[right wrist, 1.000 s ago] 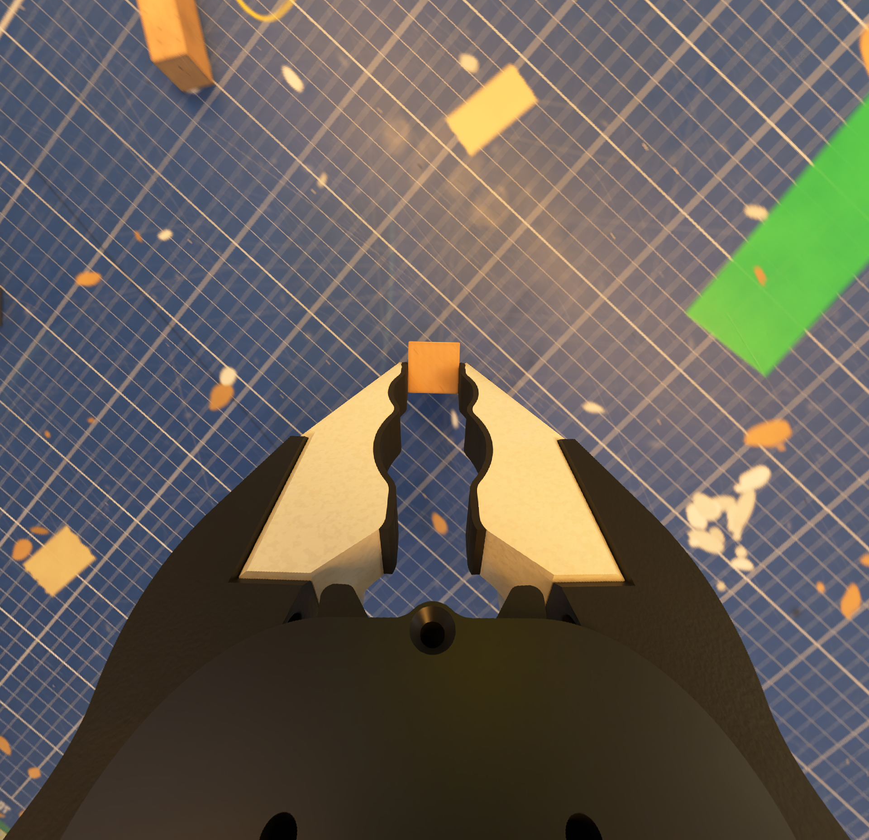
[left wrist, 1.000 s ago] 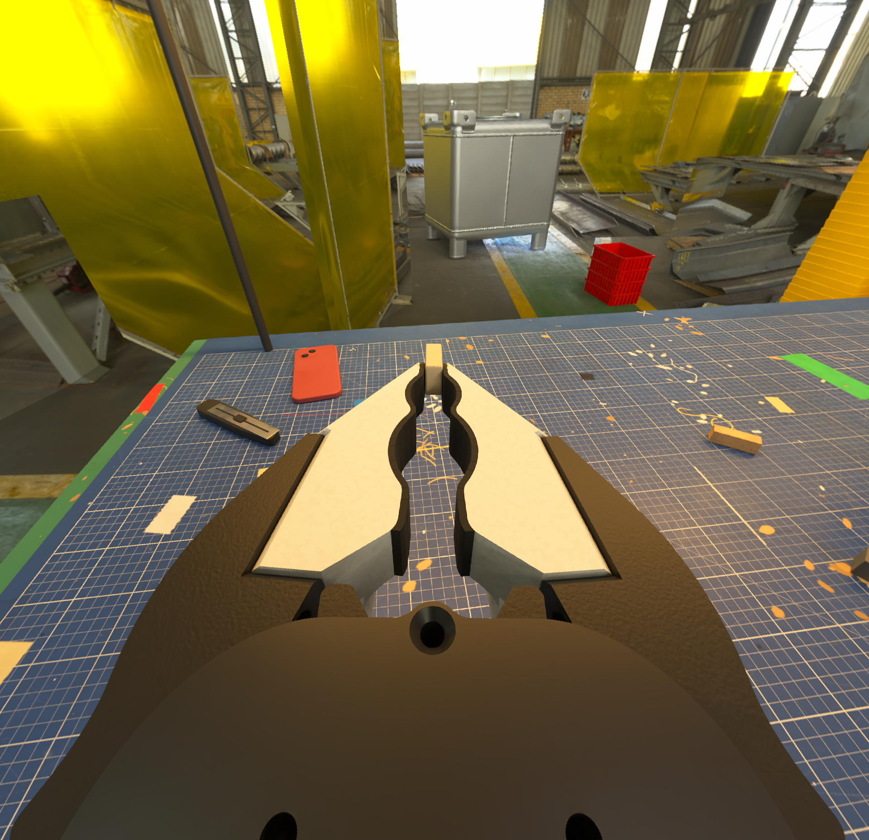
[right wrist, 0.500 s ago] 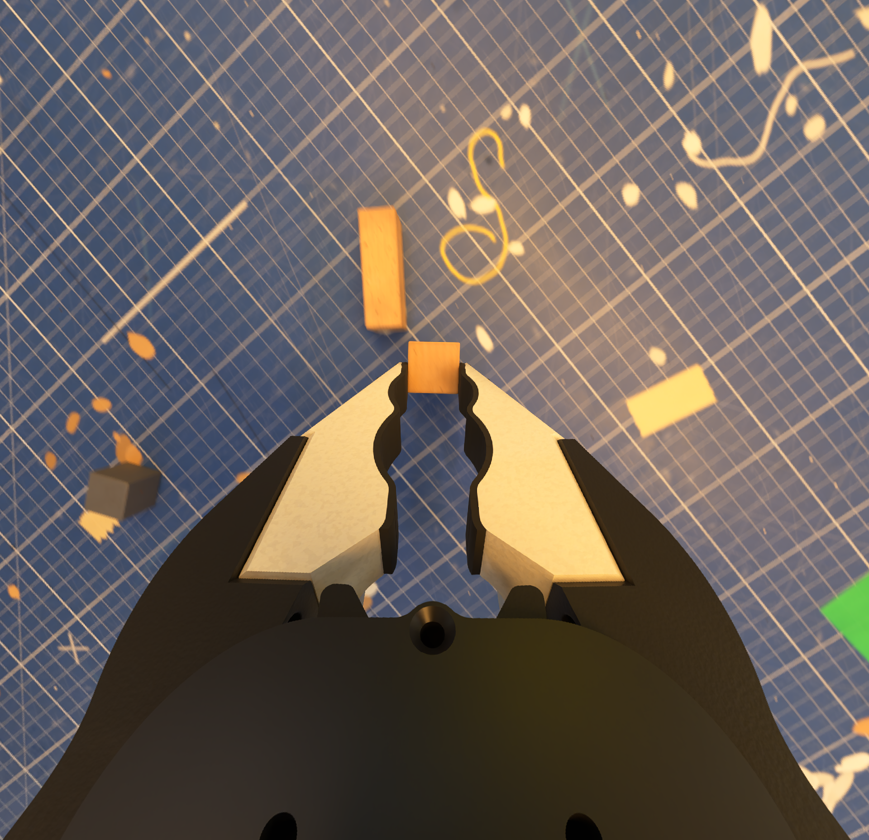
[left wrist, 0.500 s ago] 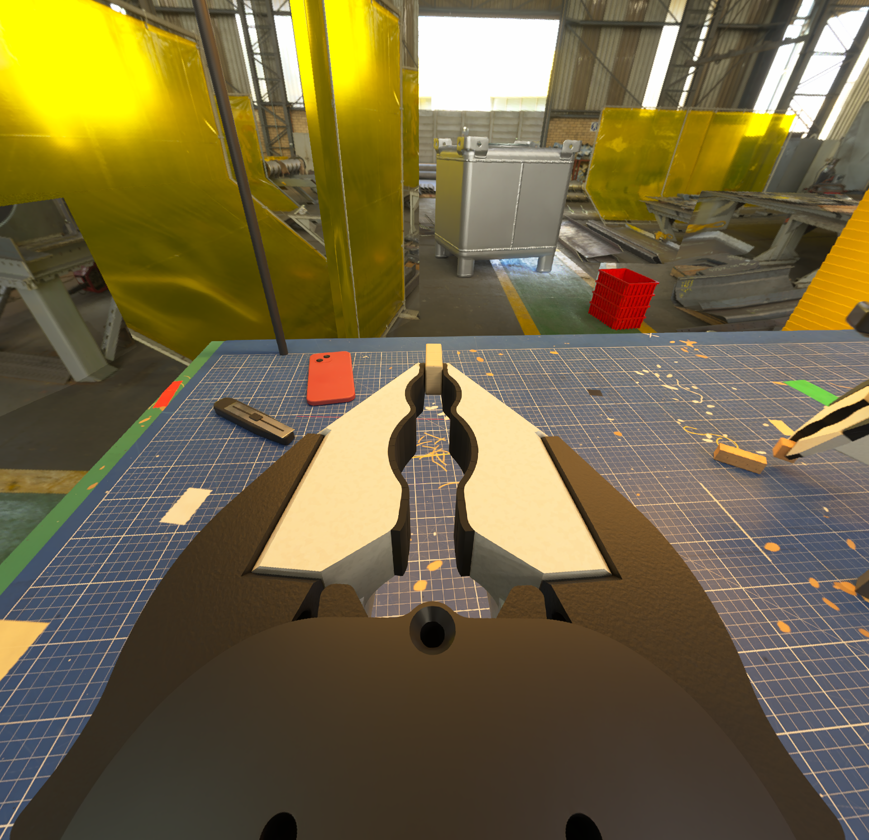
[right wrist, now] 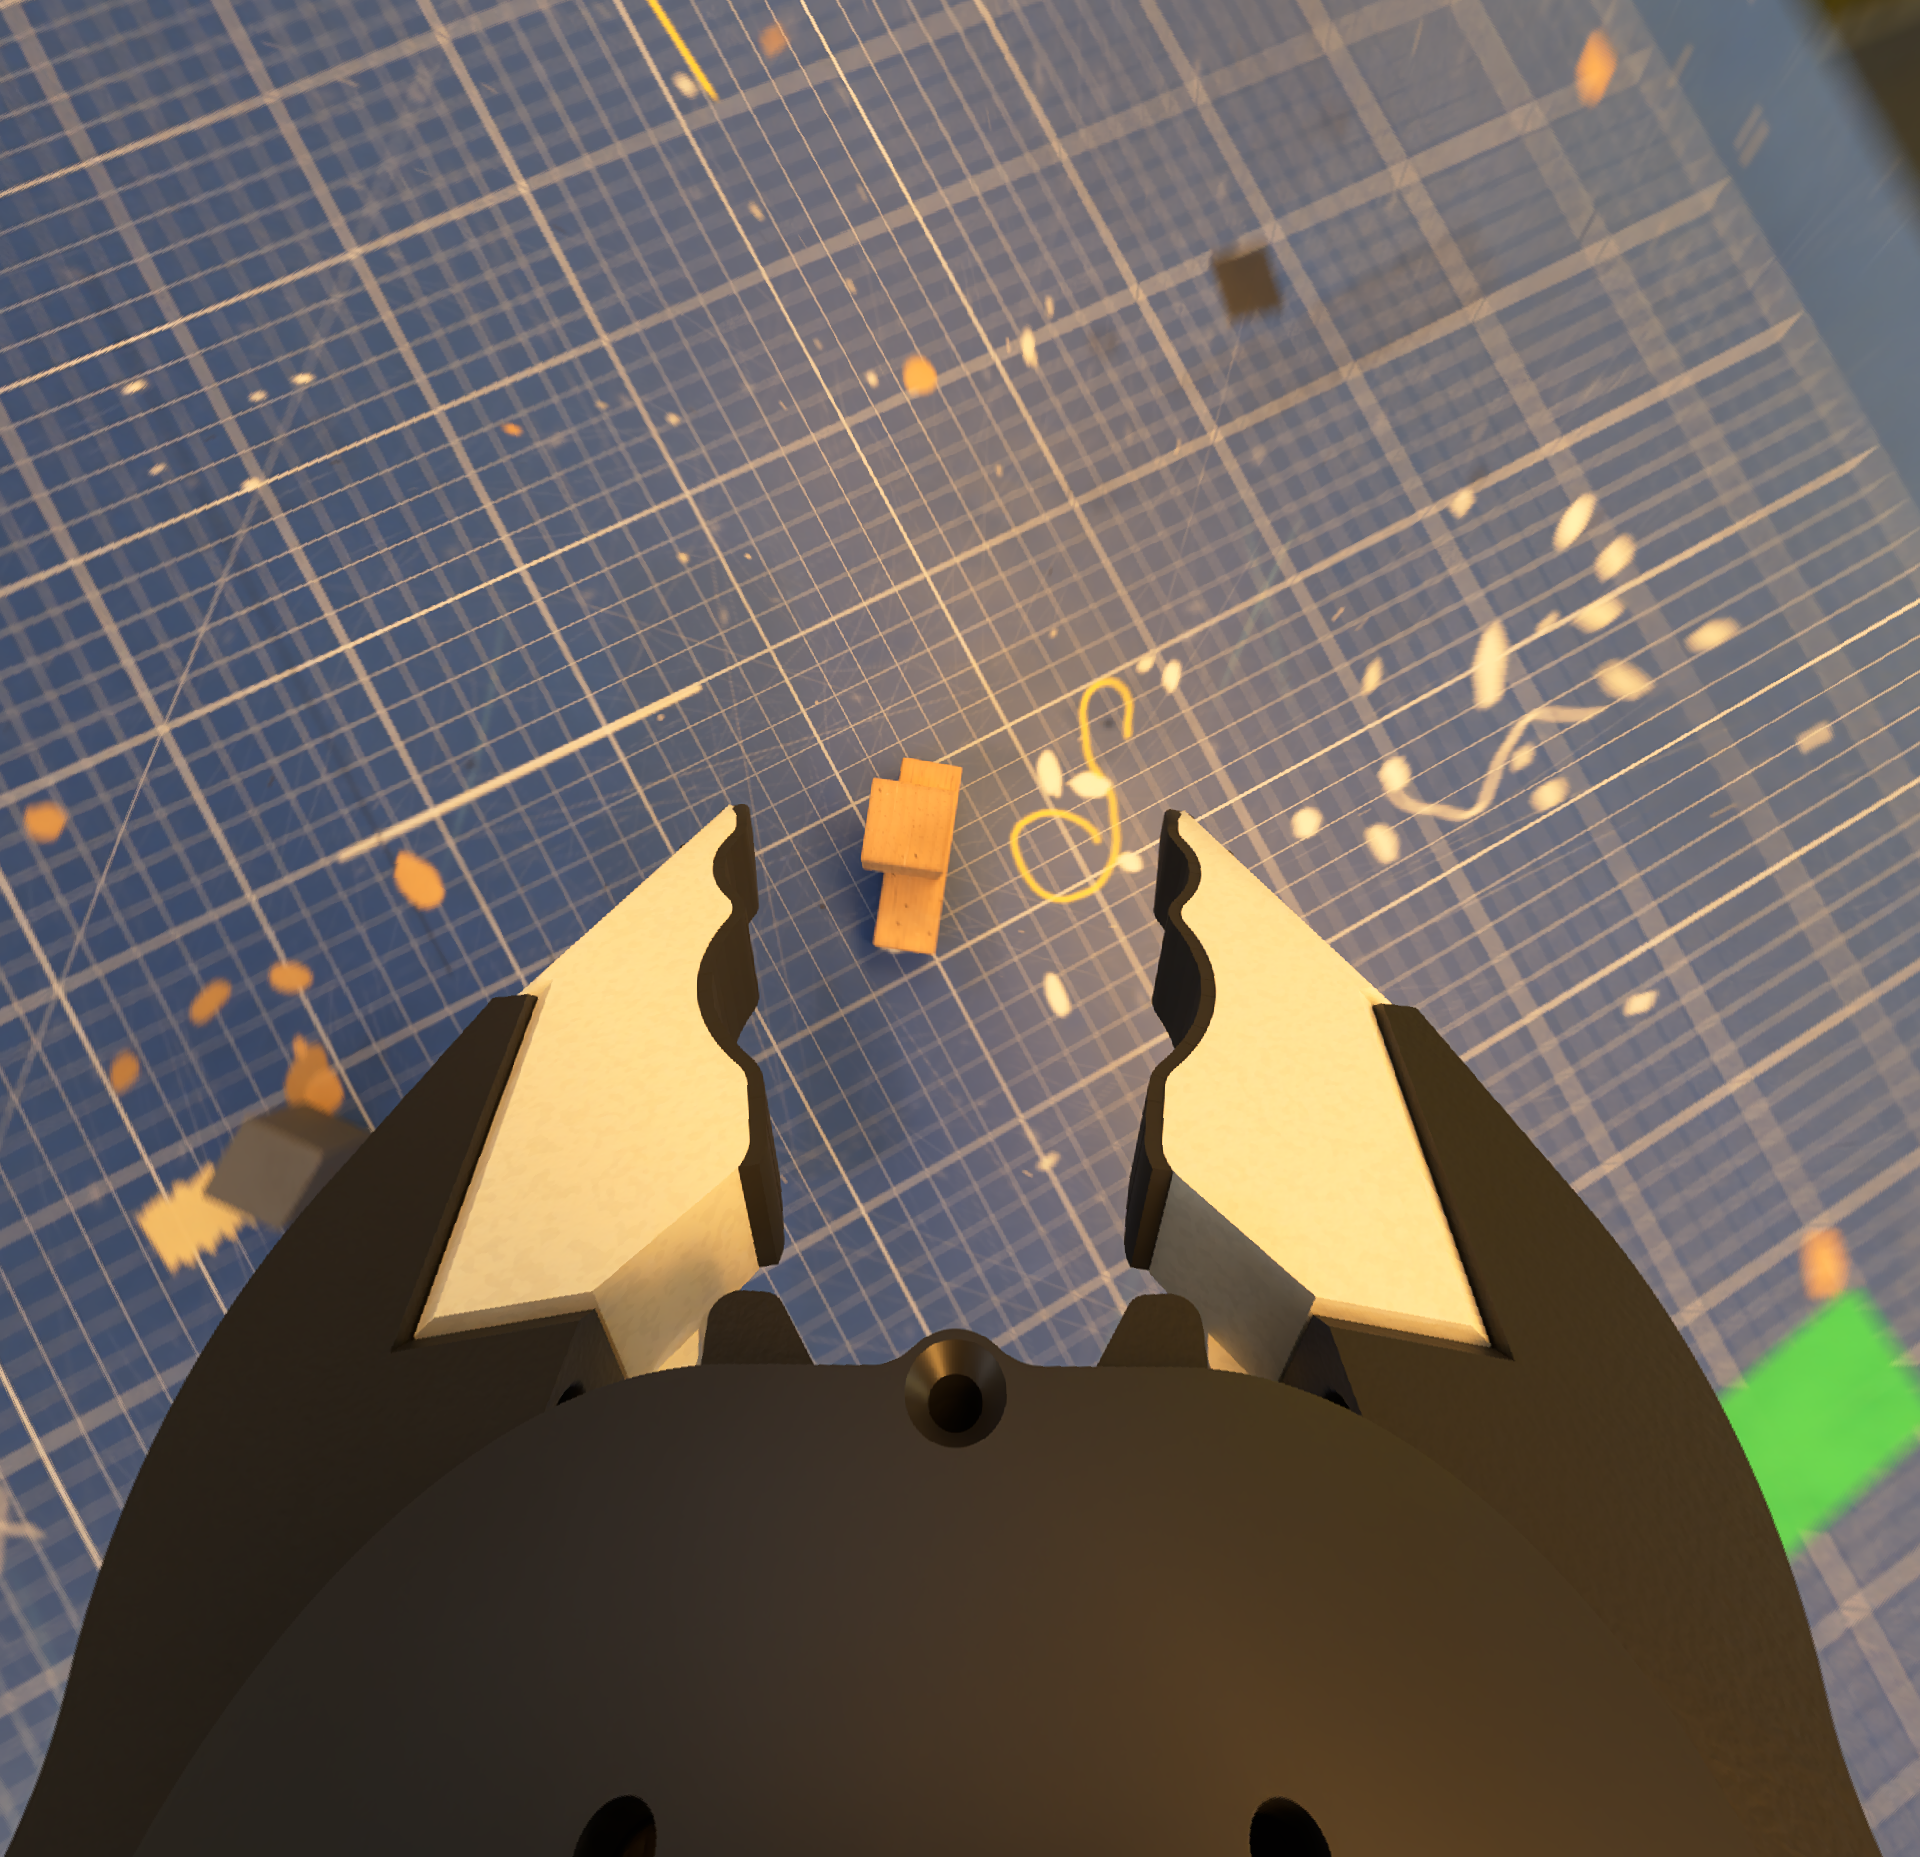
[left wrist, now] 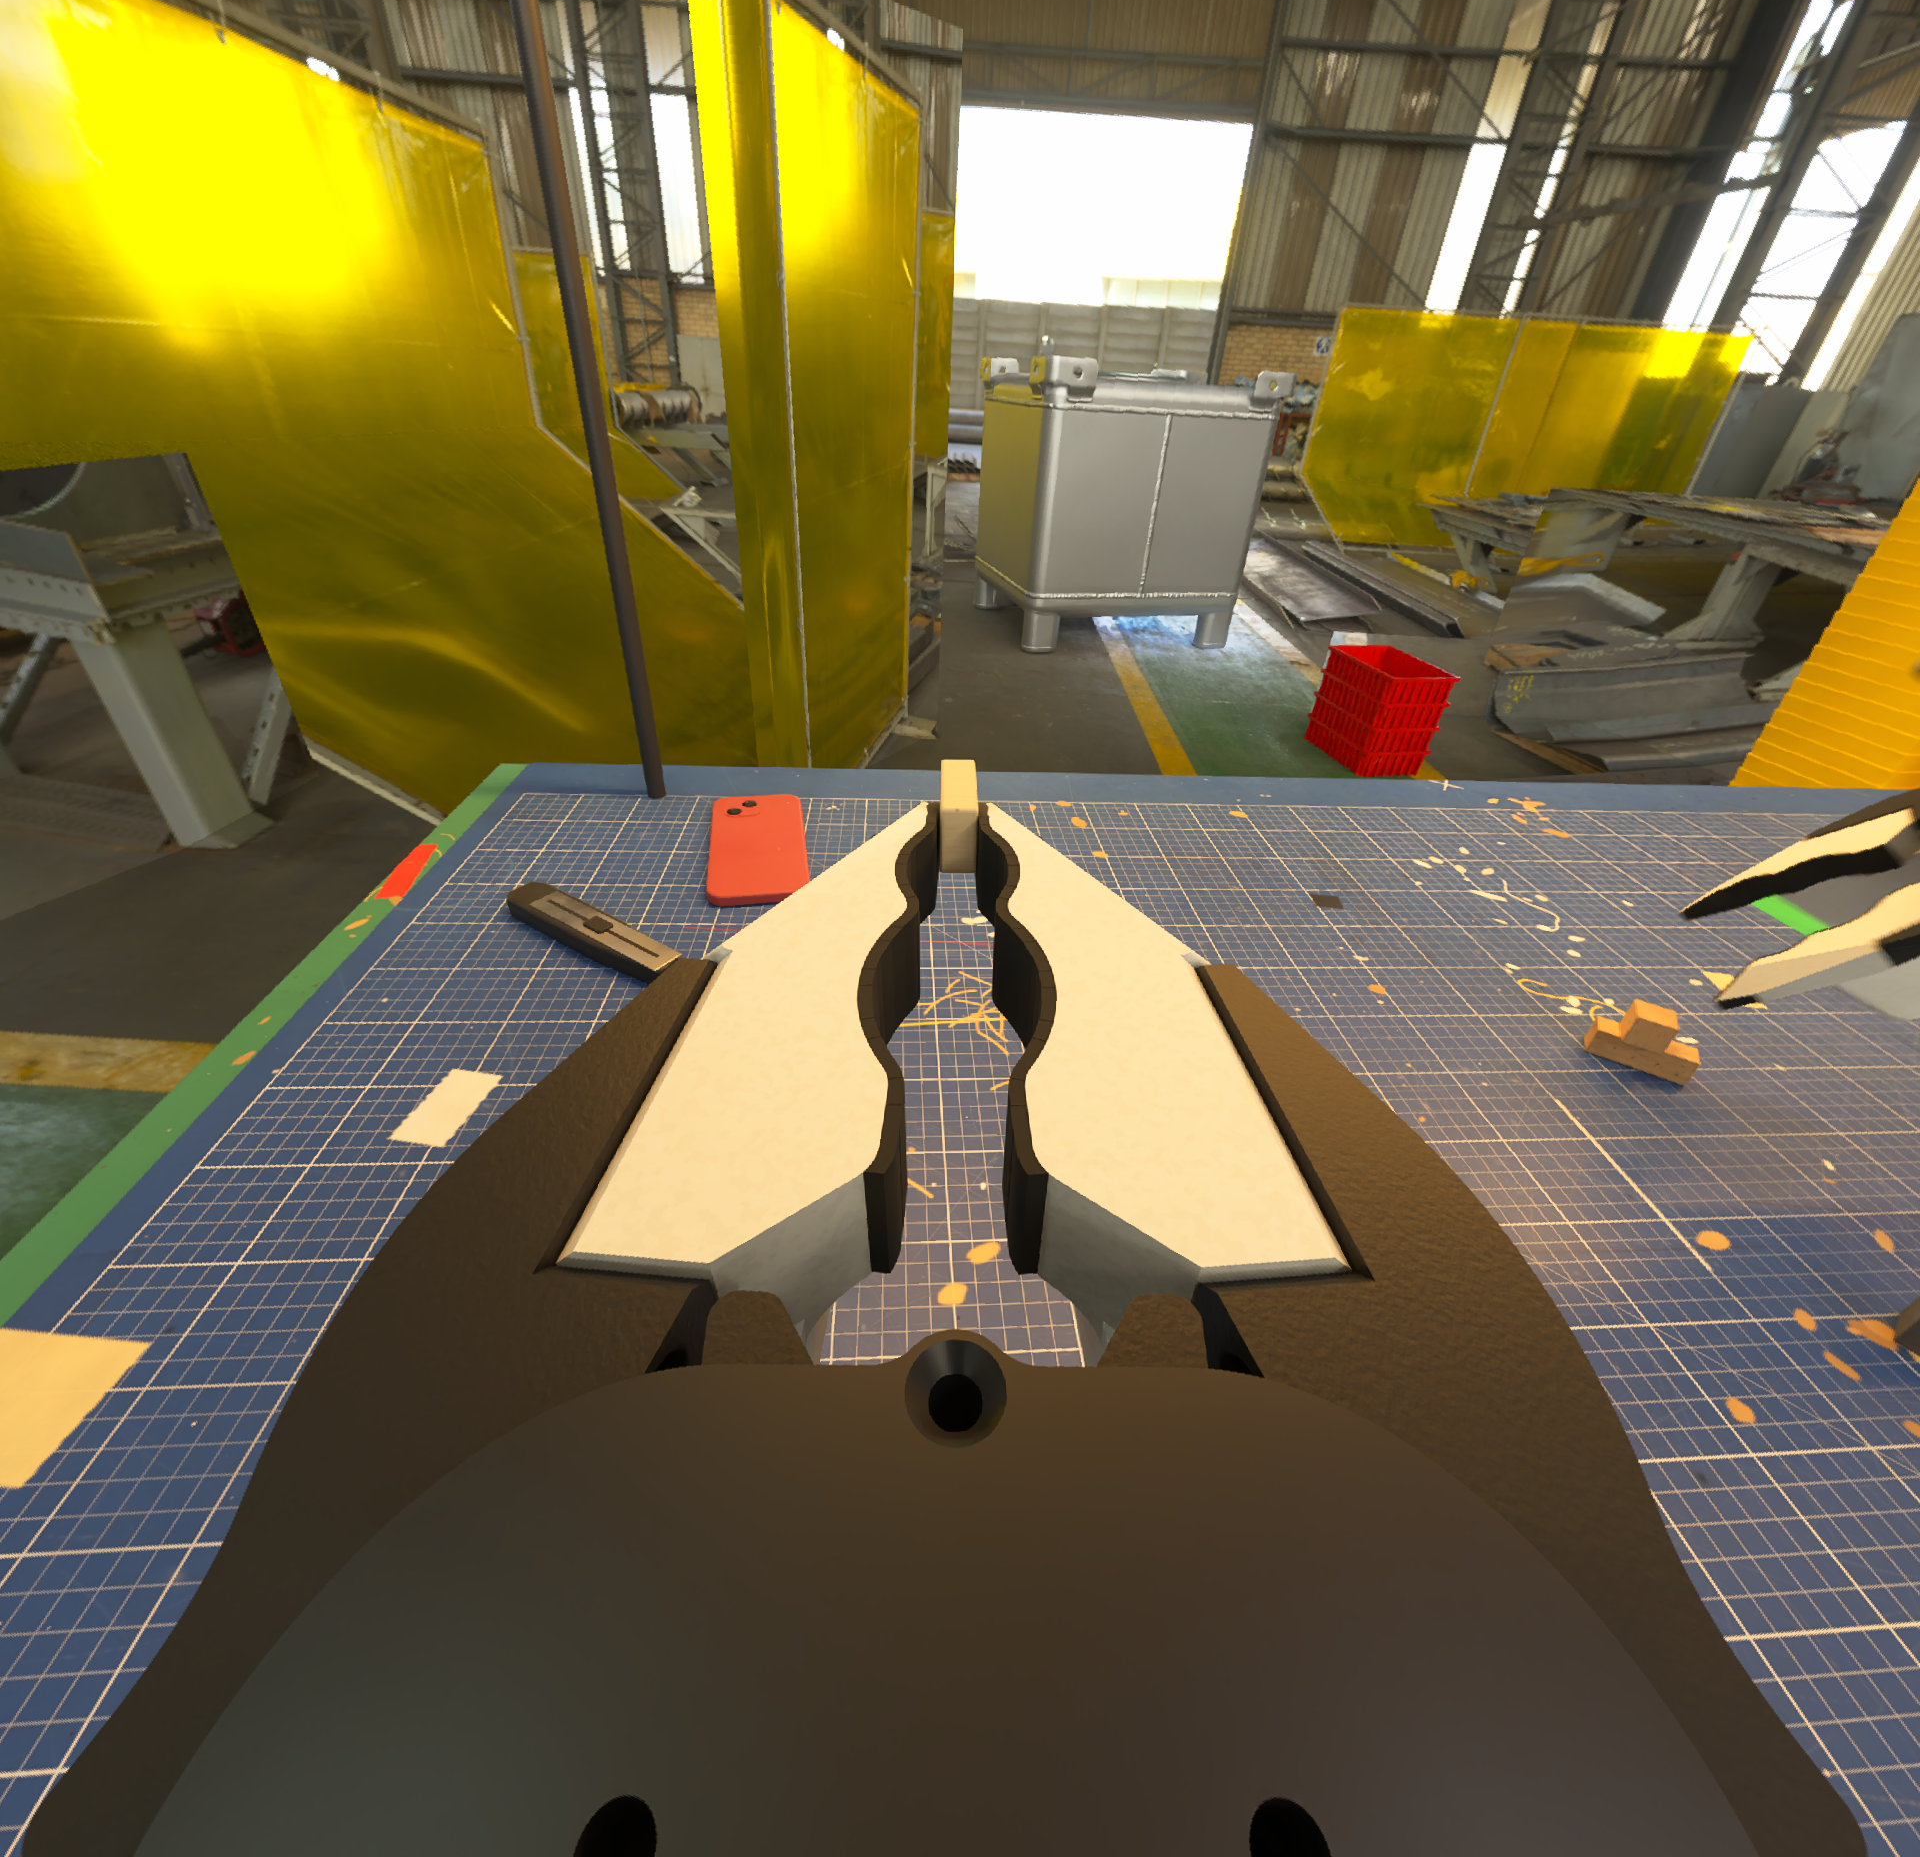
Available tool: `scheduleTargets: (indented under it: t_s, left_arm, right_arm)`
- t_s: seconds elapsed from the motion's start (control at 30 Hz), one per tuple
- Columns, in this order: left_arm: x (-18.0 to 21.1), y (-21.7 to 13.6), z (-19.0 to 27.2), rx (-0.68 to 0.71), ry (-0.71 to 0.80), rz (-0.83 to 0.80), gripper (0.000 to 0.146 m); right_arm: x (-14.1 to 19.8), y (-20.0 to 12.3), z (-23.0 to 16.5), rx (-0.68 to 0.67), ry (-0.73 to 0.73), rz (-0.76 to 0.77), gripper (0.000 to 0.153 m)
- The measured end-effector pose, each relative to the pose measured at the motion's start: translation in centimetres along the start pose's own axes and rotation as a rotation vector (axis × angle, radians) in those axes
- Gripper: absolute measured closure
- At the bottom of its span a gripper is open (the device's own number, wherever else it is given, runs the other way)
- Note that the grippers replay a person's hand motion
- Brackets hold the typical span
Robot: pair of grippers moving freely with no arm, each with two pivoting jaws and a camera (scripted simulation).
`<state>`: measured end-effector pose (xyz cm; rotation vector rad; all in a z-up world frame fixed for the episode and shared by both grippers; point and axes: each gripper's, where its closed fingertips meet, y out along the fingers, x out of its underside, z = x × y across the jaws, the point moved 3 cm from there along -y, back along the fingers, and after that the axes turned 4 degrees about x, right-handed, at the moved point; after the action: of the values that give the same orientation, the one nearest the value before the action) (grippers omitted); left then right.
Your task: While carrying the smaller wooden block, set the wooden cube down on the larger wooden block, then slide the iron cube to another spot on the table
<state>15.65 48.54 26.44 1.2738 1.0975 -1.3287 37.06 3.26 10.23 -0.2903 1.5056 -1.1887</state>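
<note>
My left gripper (left wrist: 957, 820) is shut on the smaller wooden block (left wrist: 957, 815), a pale piece held above the blue cutting mat. The wooden cube (right wrist: 914, 810) rests on one end of the larger wooden block (right wrist: 907, 919), which lies on the mat. My right gripper (right wrist: 956, 813) is open and empty above them, apart from both. The stack also shows in the left wrist view (left wrist: 1644, 1038), with the right gripper (left wrist: 1704, 957) just beside it. The dark iron cube (right wrist: 275, 1163) sits on the mat to the lower left, partly hidden by my right gripper's finger.
A red phone (left wrist: 756, 849) and a black utility knife (left wrist: 592, 929) lie near the mat's far left corner beside a dark pole (left wrist: 613, 560). Green tape (right wrist: 1829, 1412) marks the mat at right. The table's far edge (left wrist: 1143, 777) drops to the workshop floor.
My right gripper moved over the larger block, opened and let go of the wooden cube, which now sits on the block; it then drew back. The left gripper still holds its block.
</note>
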Motion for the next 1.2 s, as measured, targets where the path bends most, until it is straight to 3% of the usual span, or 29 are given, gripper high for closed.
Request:
scheduleTargets:
  t_s: [0.13,0.23,0.33,0.47,0.8,0.97,1.2]
  left_arm:
    - [-0.4,-0.4,0.0,-0.005,-0.002,0.01,0.141]
    - [-0.7,-0.5,0.4,-0.006,0.003,0.019,0.141]
    - [-1.1,-0.4,1.0,-0.001,0.012,0.021,0.141]
    - [-1.5,-0.2,1.9,0.006,0.03,0.023,0.141]
    - [-1.6,-0.5,1.7,0.002,0.028,0.031,0.141]
    - [-1.5,-0.6,1.3,-0.002,0.02,0.037,0.141]
    - [-1.6,-0.7,1.2,-0.003,0.015,0.044,0.141]
  right_arm:
    - [-0.9,-5.5,-1.1,0.058,-0.272,0.1,0.078]
    - [-0.3,-8.3,-5.3,-0.076,-0.49,0.143,0.081]
    - [1.8,-9.1,-10.4,-0.213,-0.725,0.087,0.082]
    - [4.9,-8.2,-14.9,-0.336,-0.921,-0.011,0.089]
    - [7.7,-3.2,-15.3,-0.285,-1.069,-0.221,0.106]
    - [8.1,-1.6,-15.6,-0.301,-1.098,-0.266,0.13]
    - [7.5,-1.1,-16.2,-0.354,-1.064,-0.248,0.131]
